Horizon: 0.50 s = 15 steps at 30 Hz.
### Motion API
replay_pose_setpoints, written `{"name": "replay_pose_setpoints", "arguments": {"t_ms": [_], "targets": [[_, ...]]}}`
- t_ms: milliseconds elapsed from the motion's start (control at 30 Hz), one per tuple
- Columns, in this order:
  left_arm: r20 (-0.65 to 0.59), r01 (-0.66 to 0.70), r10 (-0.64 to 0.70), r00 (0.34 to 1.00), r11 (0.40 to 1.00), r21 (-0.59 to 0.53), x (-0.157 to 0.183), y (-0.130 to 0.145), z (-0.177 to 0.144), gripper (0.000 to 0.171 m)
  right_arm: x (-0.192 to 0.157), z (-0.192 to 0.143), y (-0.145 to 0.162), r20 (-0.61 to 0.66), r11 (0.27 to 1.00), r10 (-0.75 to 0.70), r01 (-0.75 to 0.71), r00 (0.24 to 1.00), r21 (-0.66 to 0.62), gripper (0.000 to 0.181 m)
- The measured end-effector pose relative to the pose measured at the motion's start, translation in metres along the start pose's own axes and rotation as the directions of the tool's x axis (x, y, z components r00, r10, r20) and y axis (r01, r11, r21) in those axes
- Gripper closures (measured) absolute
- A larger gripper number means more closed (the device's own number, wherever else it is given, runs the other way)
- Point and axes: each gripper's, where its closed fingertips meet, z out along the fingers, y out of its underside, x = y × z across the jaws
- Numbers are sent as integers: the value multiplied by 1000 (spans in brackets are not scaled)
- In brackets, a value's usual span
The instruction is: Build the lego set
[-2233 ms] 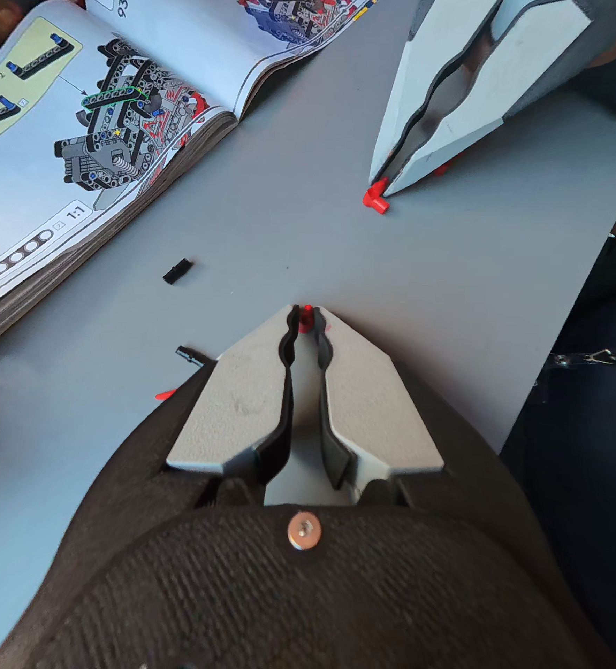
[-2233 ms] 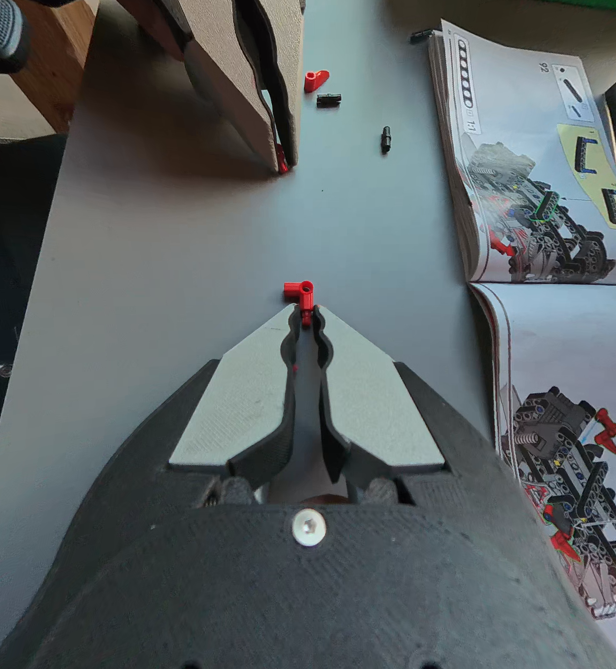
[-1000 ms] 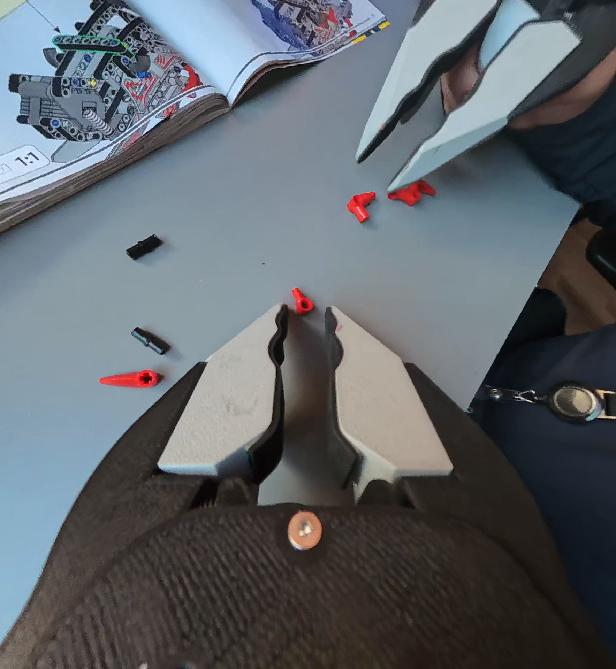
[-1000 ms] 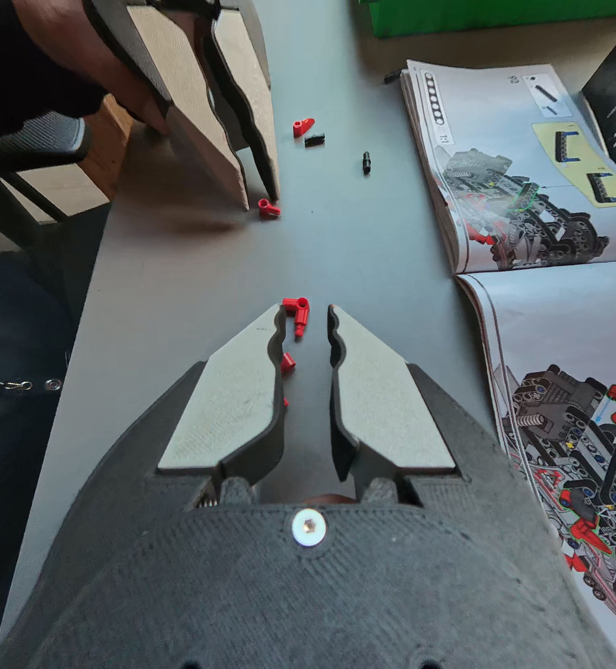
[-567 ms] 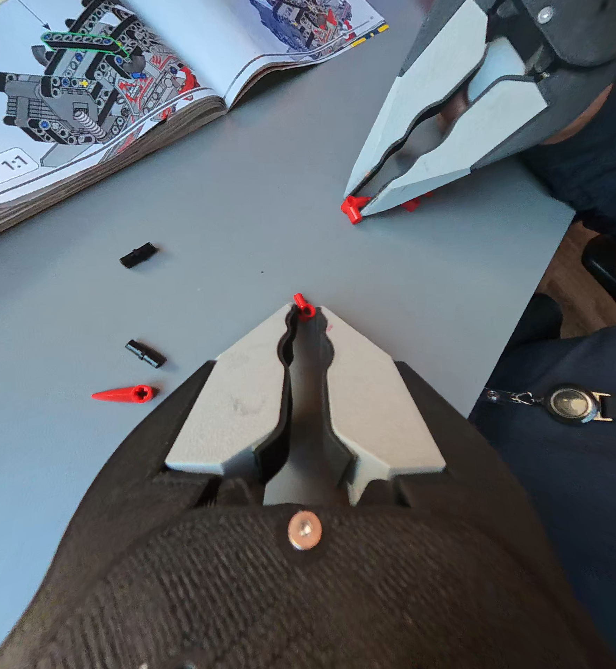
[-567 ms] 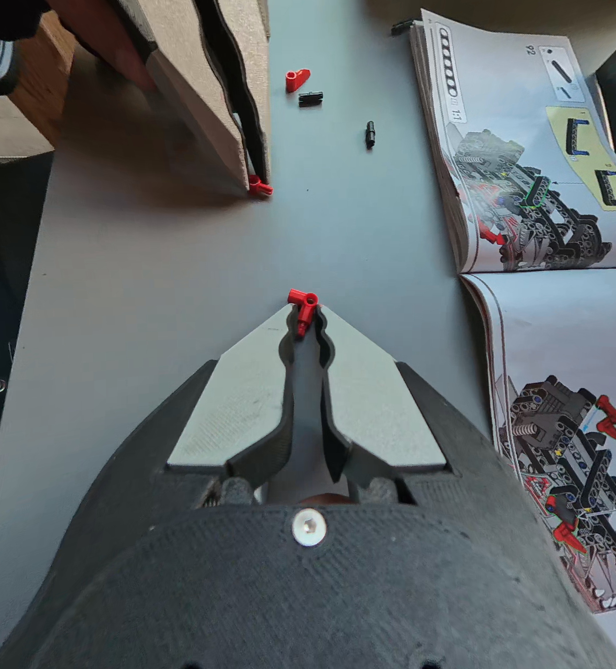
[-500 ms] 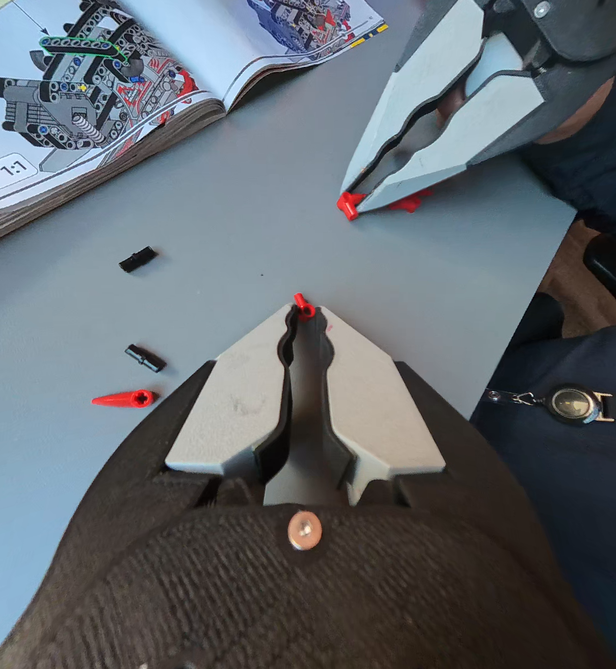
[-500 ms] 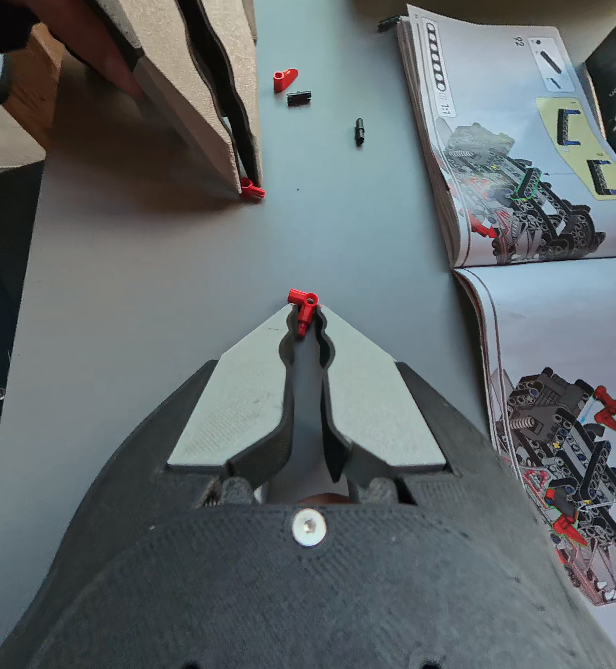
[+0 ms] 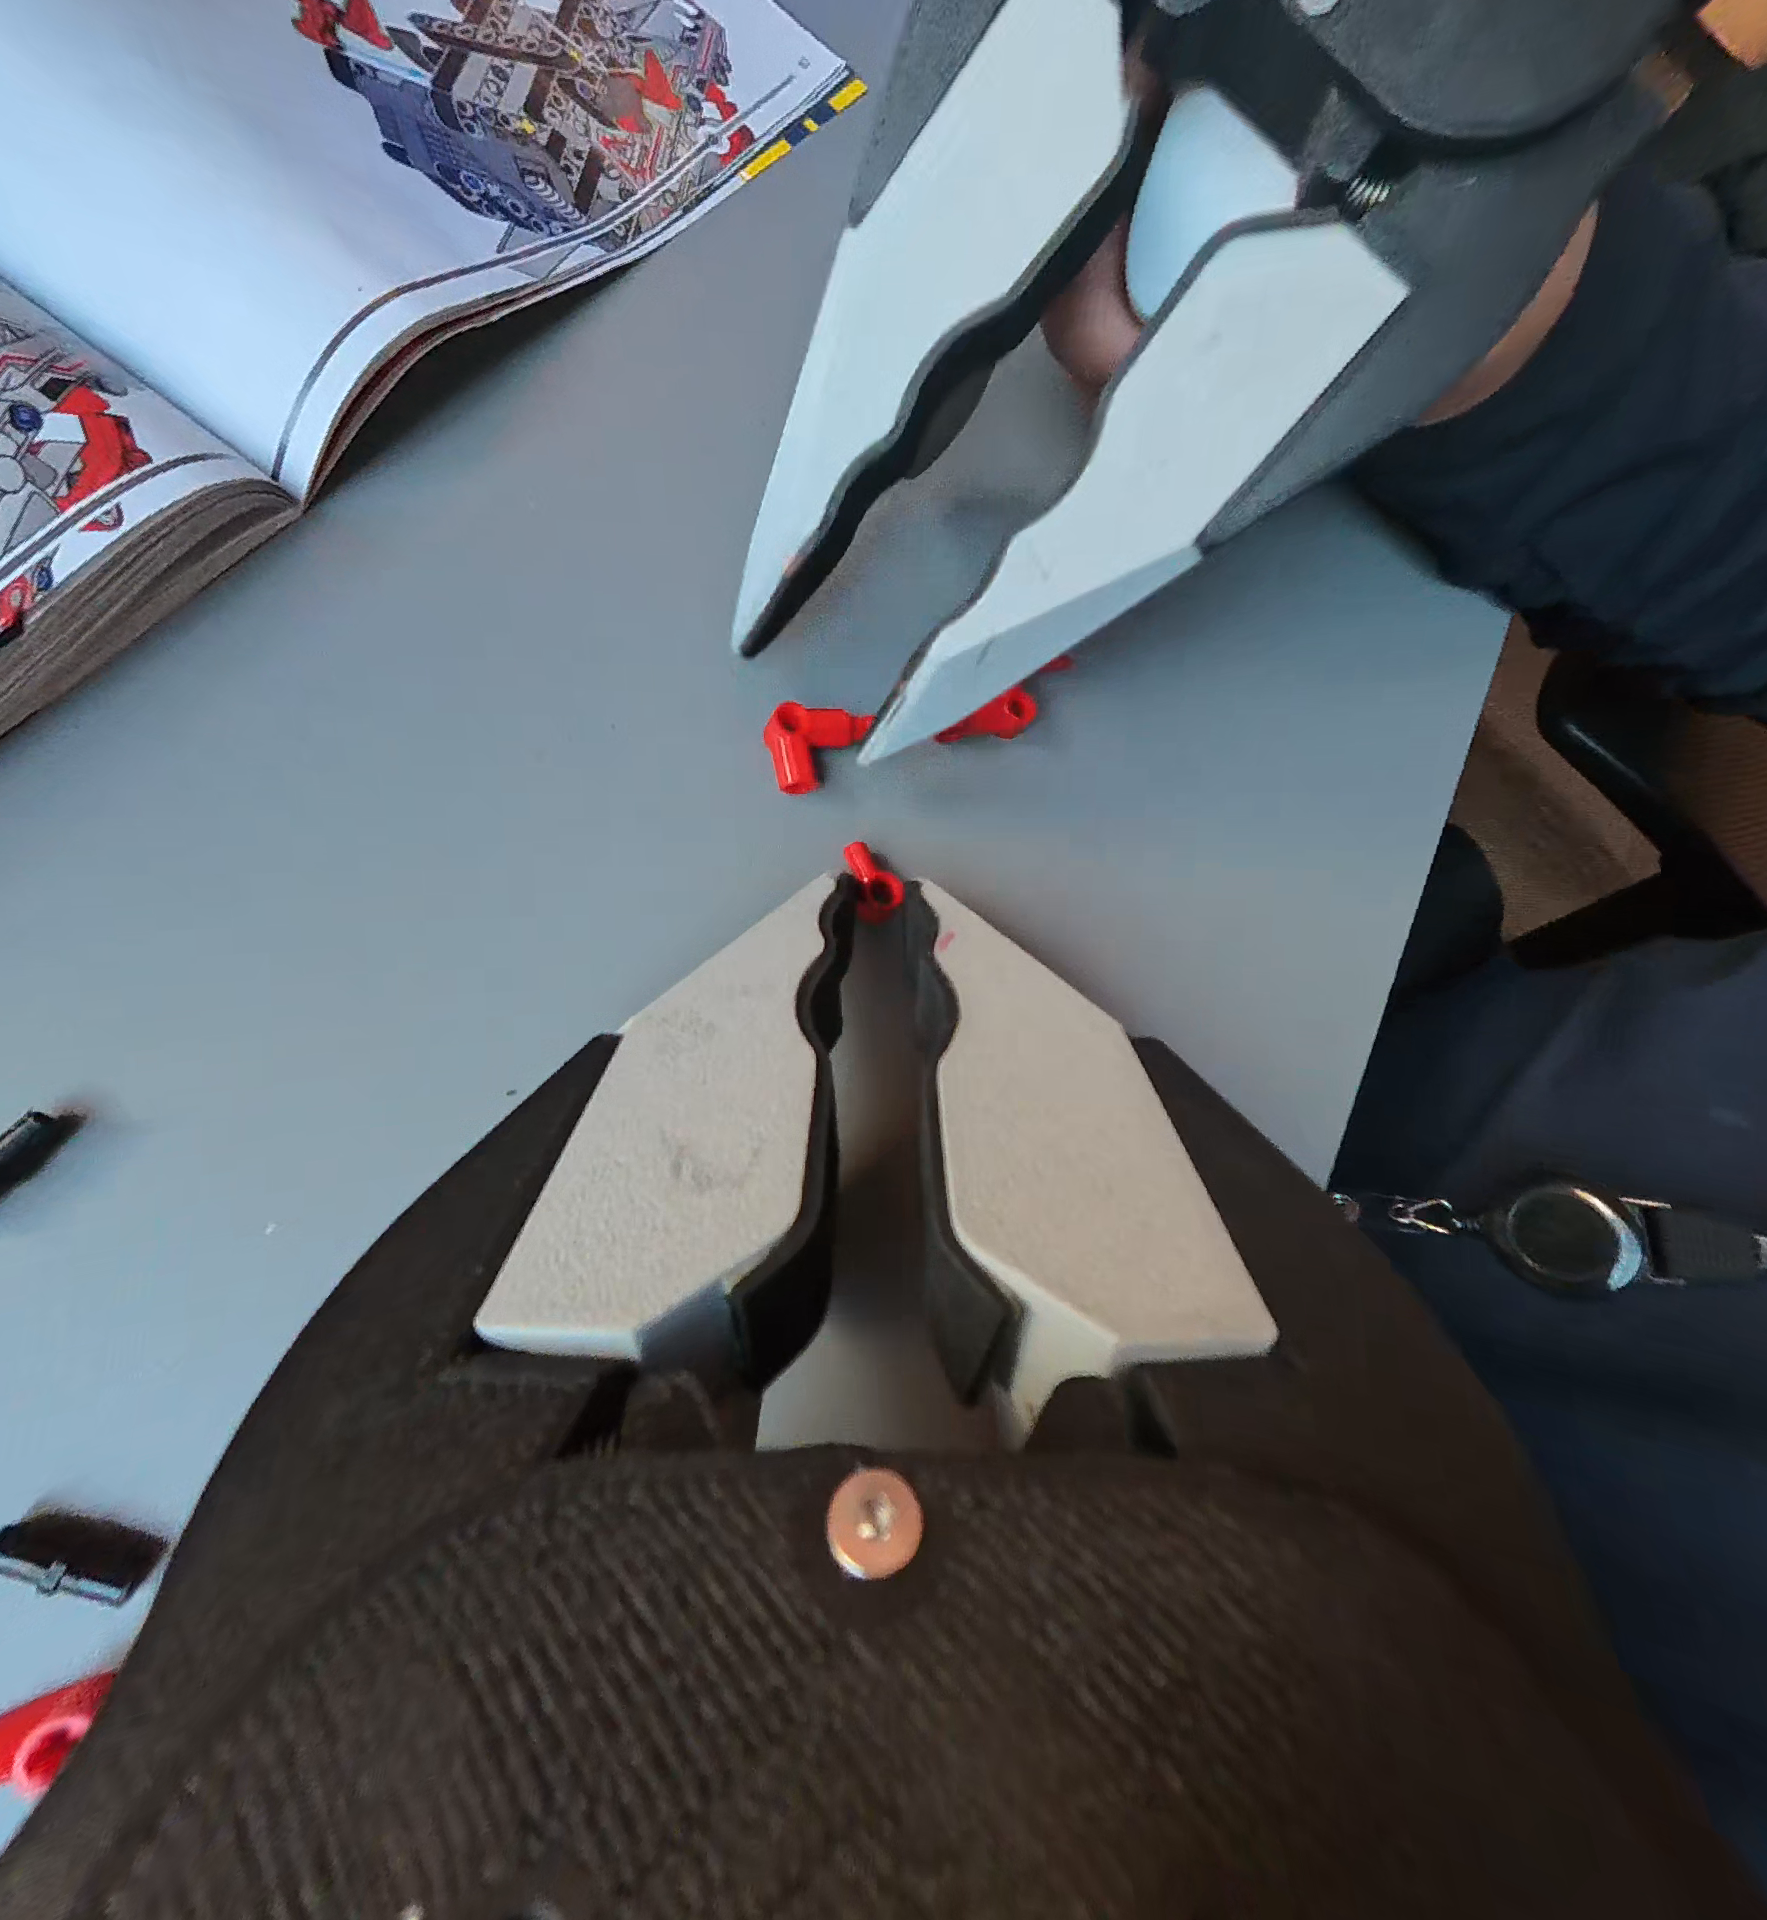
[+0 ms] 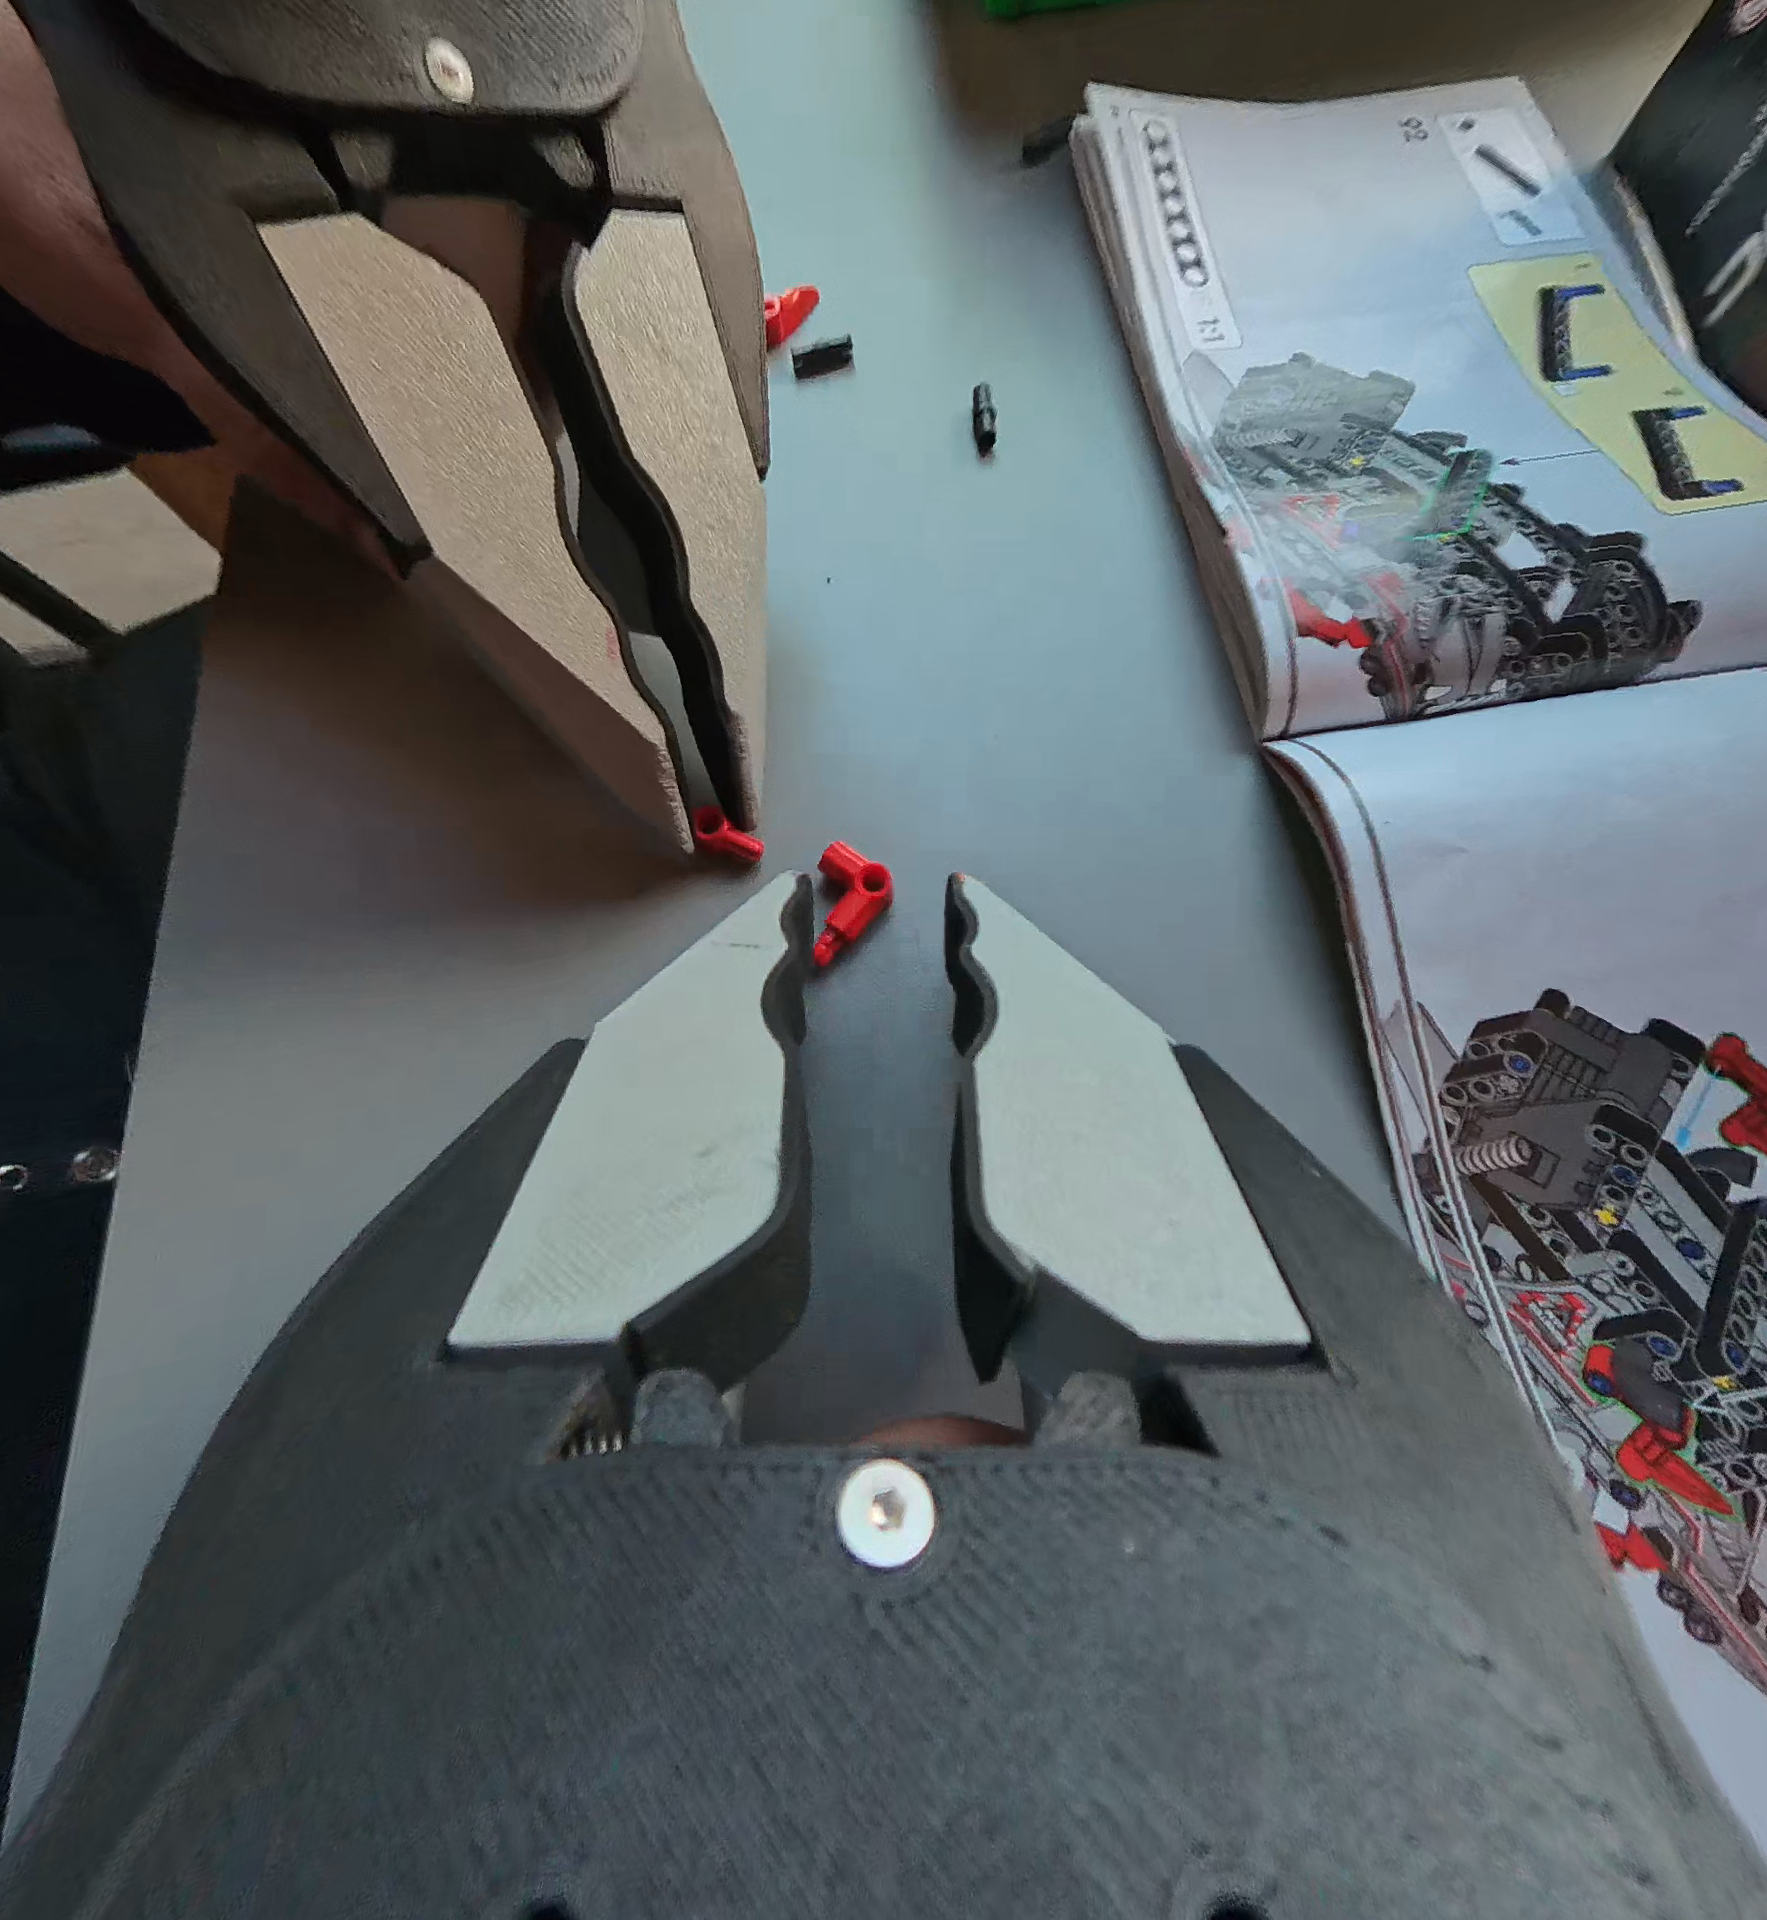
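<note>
My left gripper [image 9: 871, 885] is shut on a small red pin piece [image 9: 874, 894] at its tips, low over the grey table [image 9: 391, 831]. In the right wrist view the left gripper [image 10: 721, 816] comes down from the upper left with the red pin piece [image 10: 725, 834] in its tips. My right gripper [image 10: 877, 888] is open, and a red angled connector [image 10: 851, 902] lies loose on the table between its fingertips. In the left wrist view the right gripper [image 9: 804, 698] hangs open just above that connector [image 9: 804, 743]. Another red piece [image 9: 993, 717] lies partly hidden behind its finger.
An open instruction booklet [image 10: 1481, 436] lies along the table's far side, also in the left wrist view [image 9: 183, 260]. Two black pins [image 10: 822, 356] [image 10: 983, 416] and a red pointed piece [image 10: 791, 312] lie beyond the left gripper. A black box [image 10: 1741, 177] stands by the booklet. The table edge [image 9: 1419, 935] is close. My left and right fingertips are right by each other.
My right gripper has opened and let go of the red angled connector, which now lies on the table. My left gripper, still shut on the red pin piece, has moved close to it.
</note>
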Motion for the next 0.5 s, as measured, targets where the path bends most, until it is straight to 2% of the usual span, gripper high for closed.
{"name": "replay_pose_setpoints", "arguments": {"t_ms": [167, 267, 333, 500], "targets": [[-2, -1, 1, 1000, 999, 42, 1, -4, -4, 166, 0, -22, -6, 17, 993, 20, -22, 1000, 112, 160], [-18, 19, -18, 1000, 999, 40, 1, -2, -6, 166, 8, -35, -4, -61, 990, 12, -3, 998, 140, 160], [-15, 18, -17, 1000, 999, 33, -1, -1, -7, 166, 6, -42, -6, -64, 984, 14, -2, 998, 176, 160], [2, -7, 7, 1000, 1000, 1, -8, 3, -8, 166, 3, -34, 6, -25, 993, 50, -47, 998, 107, 158]]}}
